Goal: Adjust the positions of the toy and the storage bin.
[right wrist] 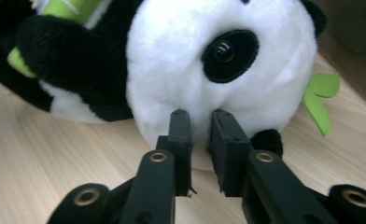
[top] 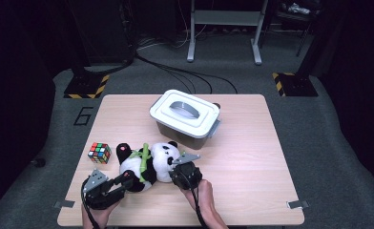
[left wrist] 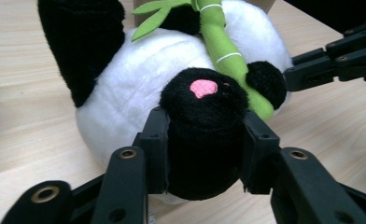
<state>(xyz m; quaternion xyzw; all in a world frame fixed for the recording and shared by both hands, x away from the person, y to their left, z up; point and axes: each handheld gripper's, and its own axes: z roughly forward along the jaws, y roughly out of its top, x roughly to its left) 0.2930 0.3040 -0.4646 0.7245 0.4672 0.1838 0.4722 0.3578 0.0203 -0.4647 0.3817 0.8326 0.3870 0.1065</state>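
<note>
A black-and-white plush panda lies on its back near the table's front edge, holding a green bamboo stalk. My left gripper comes in from the lower left and is shut on the panda's black foot, which has a pink sole; both pads press its sides in the left gripper view. From the right, my right gripper pinches the white fur low on the panda's head. Its jaws stand almost together. The right gripper also shows in the left gripper view.
A Rubik's cube sits left of the panda. A grey box with a white handled lid stands behind the panda at mid-table. The wooden table has bare room on its right half. Cables and stands lie on the floor beyond.
</note>
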